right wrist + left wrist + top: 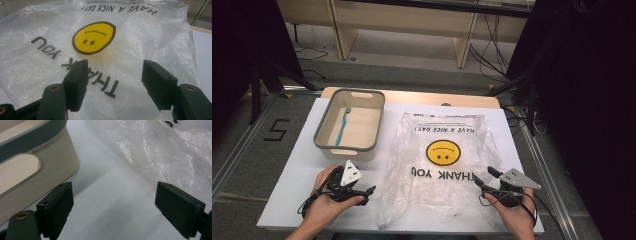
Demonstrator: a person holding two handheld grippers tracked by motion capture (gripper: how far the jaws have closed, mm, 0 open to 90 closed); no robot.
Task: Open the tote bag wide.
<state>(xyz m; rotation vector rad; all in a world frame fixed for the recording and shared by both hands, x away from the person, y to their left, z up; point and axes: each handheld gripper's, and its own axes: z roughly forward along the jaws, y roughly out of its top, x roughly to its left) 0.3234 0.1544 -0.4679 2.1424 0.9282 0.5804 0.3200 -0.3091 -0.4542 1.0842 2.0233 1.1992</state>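
High view: a clear plastic bag (439, 160) lies flat near the middle of the white table (302, 165), printed with a yellow smiley face and black lettering that reads upside down from the person's side.
Landmark: the plastic bag; every place below is told from it.
Left tongs (371, 191): held in the left hand (328, 197), just beside the bag's near left edge, over bare table, apart from the plastic.
Left tongs state: jaws wide apart, nothing between them; in the left gripper view (113, 202) only white table lies in the gap, the bag's edge (160, 152) beyond it.
Right tongs (484, 178): held in the right hand (512, 210), at the bag's near right corner, pointing in over the plastic.
Right tongs state: jaws spread, gripping nothing; in the right gripper view (115, 75) they frame the lettering, and whether the tips touch the film I cannot tell.
Bin (324, 132): beige with grey rim, left of the bag and farther back, close but apart.
Toothbrush (343, 125): blue, lying inside the bin.
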